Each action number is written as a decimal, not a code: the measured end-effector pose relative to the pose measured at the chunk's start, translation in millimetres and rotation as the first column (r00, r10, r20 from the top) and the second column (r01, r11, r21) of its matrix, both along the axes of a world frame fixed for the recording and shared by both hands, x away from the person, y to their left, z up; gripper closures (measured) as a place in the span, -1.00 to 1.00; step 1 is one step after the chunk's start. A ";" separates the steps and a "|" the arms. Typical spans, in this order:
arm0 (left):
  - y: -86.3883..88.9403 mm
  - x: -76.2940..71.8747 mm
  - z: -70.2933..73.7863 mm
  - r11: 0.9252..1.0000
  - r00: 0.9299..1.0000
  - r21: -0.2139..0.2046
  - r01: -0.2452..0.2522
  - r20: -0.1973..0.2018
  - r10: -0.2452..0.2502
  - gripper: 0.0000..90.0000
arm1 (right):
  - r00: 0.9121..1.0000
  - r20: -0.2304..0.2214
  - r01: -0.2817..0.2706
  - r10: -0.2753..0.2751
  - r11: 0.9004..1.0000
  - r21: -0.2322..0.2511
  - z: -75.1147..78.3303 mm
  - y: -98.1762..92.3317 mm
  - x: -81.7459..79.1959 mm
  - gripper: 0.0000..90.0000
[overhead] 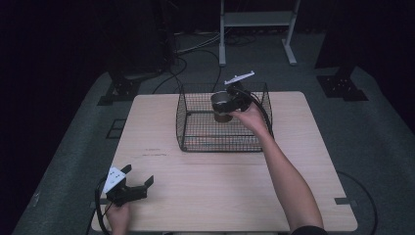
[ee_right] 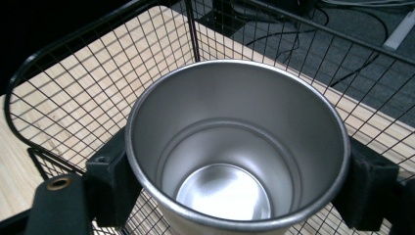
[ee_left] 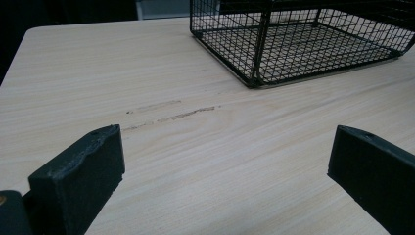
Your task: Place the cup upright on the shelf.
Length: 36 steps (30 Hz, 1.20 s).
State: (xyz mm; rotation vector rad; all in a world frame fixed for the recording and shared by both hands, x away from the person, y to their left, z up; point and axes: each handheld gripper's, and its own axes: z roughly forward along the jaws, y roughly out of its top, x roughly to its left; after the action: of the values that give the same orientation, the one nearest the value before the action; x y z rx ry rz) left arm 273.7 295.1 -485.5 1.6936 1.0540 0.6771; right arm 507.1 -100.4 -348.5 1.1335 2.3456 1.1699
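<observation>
A shiny steel cup [ee_right: 235, 147] stands upright and empty between the jaws of my right gripper [ee_right: 235, 191], which is shut on its sides. In the high view that right gripper [overhead: 226, 104] holds the cup [overhead: 222, 103] over the back middle of a black wire basket [overhead: 195, 142]. My left gripper [overhead: 133, 188] rests low at the table's front left corner, jaws wide open with nothing between them. In the left gripper view its fingers [ee_left: 78, 176] frame bare wood, with the basket [ee_left: 254, 73] farther off.
The light wooden table [overhead: 225, 196] has faint scuff marks [ee_left: 171, 115] left of the basket. Cables and a white stand's legs [overhead: 222, 54] lie on the grey floor behind the table. Dark stand bases sit at both back corners.
</observation>
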 end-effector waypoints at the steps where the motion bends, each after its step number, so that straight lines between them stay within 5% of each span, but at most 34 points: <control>1: -0.1 0.0 0.0 1.000 1.000 0.001 0.000 0.001 0.000 -1.00 | 1.000 -0.007 -0.005 0.005 1.000 -0.002 -2.6 -0.1 2.1 -0.60; 36: 0.1 0.6 -0.2 1.000 1.000 -0.006 -0.007 0.004 0.007 -1.00 | 0.993 -0.116 0.006 -0.011 0.999 -0.045 -43.2 5.2 16.0 -0.61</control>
State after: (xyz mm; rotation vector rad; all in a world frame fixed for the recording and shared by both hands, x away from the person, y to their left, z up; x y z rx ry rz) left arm 274.3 295.1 -485.7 1.6835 1.0584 0.6806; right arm 523.0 -95.2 -391.8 1.2257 2.4371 1.0705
